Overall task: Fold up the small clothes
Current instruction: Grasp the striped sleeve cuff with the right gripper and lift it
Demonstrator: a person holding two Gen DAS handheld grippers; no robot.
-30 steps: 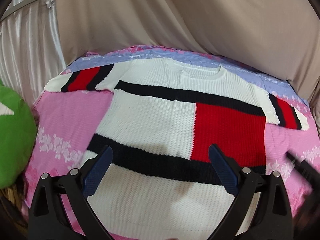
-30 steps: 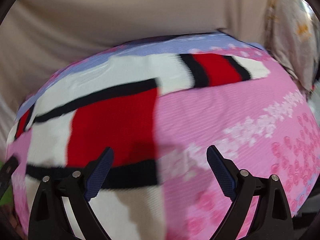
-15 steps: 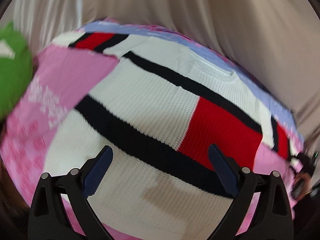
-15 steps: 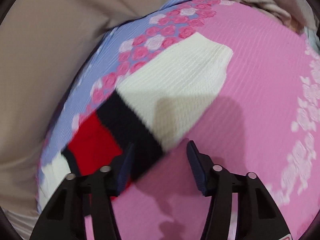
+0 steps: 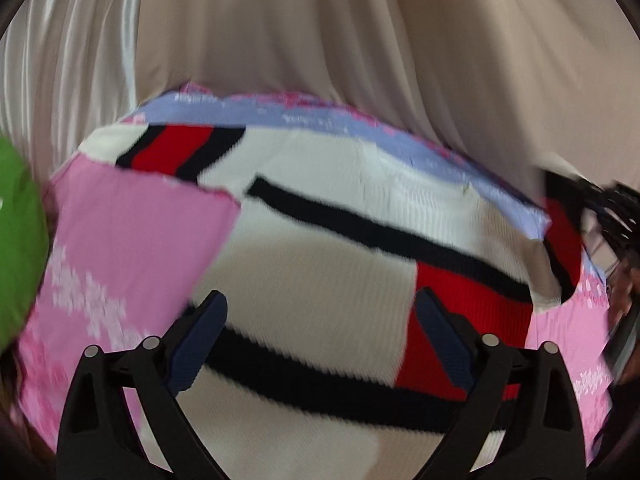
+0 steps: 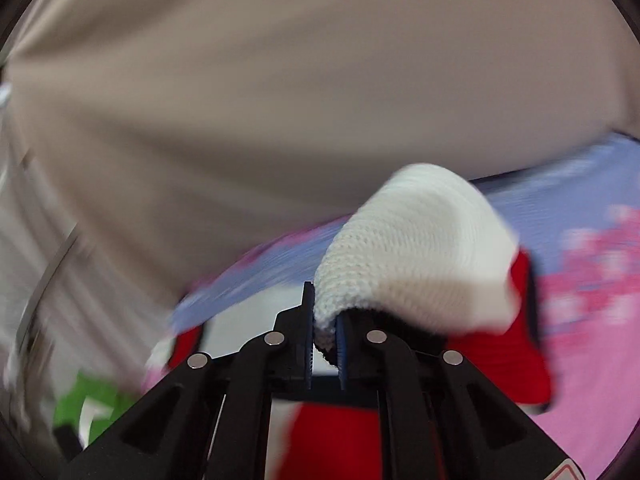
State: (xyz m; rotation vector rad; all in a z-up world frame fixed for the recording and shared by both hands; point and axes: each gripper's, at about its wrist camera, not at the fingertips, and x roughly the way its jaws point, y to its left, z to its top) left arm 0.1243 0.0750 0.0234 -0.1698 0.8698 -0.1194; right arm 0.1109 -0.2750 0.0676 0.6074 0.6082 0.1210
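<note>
A white knit sweater (image 5: pixel 320 184) with black bands and a red block lies flat, front up, on a pink cover. My left gripper (image 5: pixel 320 296) hovers open over its lower middle, with nothing between the fingers. The left sleeve (image 5: pixel 172 148) lies spread out at the far left. In the right wrist view, my right gripper (image 6: pixel 324 320) is closing its jaws on the right sleeve (image 6: pixel 416 248). The pads pinch it near the black stripe, and the white cuff curls up above them. In the left wrist view that raised sleeve (image 5: pixel 564 240) shows at the far right, blurred.
The pink flowered cover (image 5: pixel 120 240) has a lilac band (image 5: pixel 320 120) along its far edge. A green cushion (image 5: pixel 16 248) lies at the left. Beige curtain (image 5: pixel 360 40) hangs close behind the far edge.
My right gripper went from wide open over the cover to closed on the right sleeve, which now lifts off the cover. The left gripper's view swung, and it stays open.
</note>
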